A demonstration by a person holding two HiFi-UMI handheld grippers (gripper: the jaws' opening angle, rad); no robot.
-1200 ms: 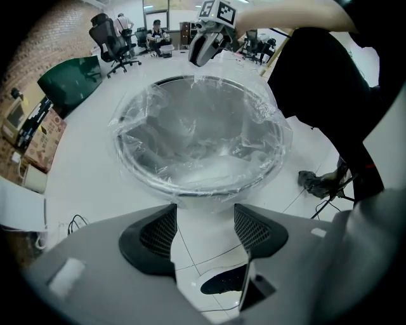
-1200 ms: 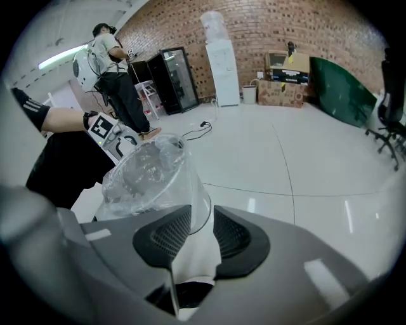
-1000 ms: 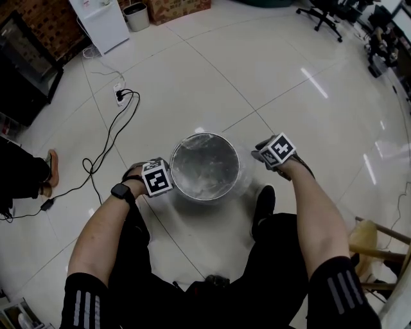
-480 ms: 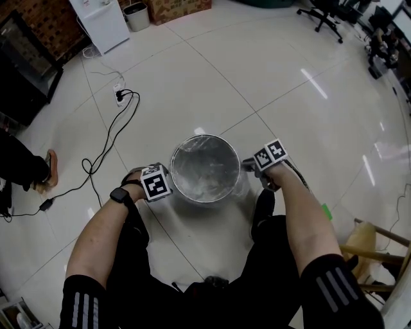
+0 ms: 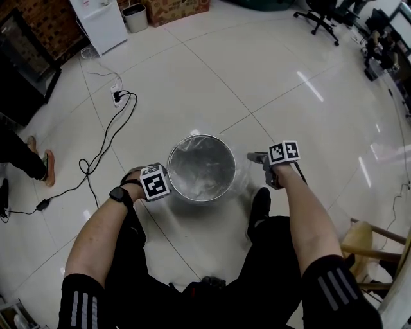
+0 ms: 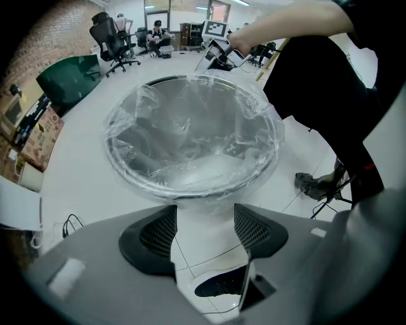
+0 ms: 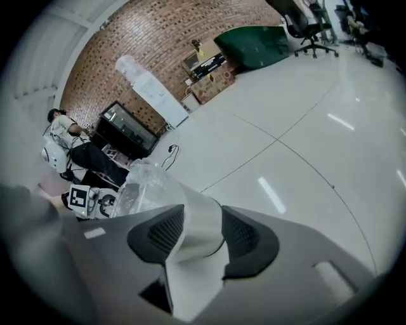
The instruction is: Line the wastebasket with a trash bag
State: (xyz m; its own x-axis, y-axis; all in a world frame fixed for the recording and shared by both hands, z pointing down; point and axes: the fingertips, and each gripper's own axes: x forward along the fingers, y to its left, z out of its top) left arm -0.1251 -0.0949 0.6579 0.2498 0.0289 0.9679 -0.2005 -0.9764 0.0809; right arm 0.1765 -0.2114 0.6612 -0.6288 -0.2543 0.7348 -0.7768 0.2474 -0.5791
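Note:
The round metal wastebasket (image 5: pixel 201 168) stands on the floor between my feet, with a clear trash bag (image 6: pixel 190 127) spread inside it and folded over the rim. My left gripper (image 5: pixel 158 183) points steeply down at the basket's left side. In the left gripper view its jaws (image 6: pixel 203 212) stand apart, with only floor and the bag's hanging edge beyond them. My right gripper (image 5: pixel 255 157) is off the basket's right side. Its jaws (image 7: pixel 200 219) have just been opening, and the basket's shiny wall (image 7: pixel 203 212) with crinkled film (image 7: pixel 149 184) shows between them, unpressed.
A black cable (image 5: pixel 106 138) runs from a power strip (image 5: pixel 119 95) across the floor at left. A white cabinet (image 5: pixel 99 22), small bin (image 5: pixel 136 16) and cardboard box (image 5: pixel 176 8) stand at the back. A wooden chair (image 5: pixel 372 241) is at right, another person's legs (image 5: pixel 19 154) at left.
The right gripper drew in to the basket's right rim, then moved out to the right and rolled, its marker cube now facing up. The left gripper stayed put. The bystander's legs shifted.

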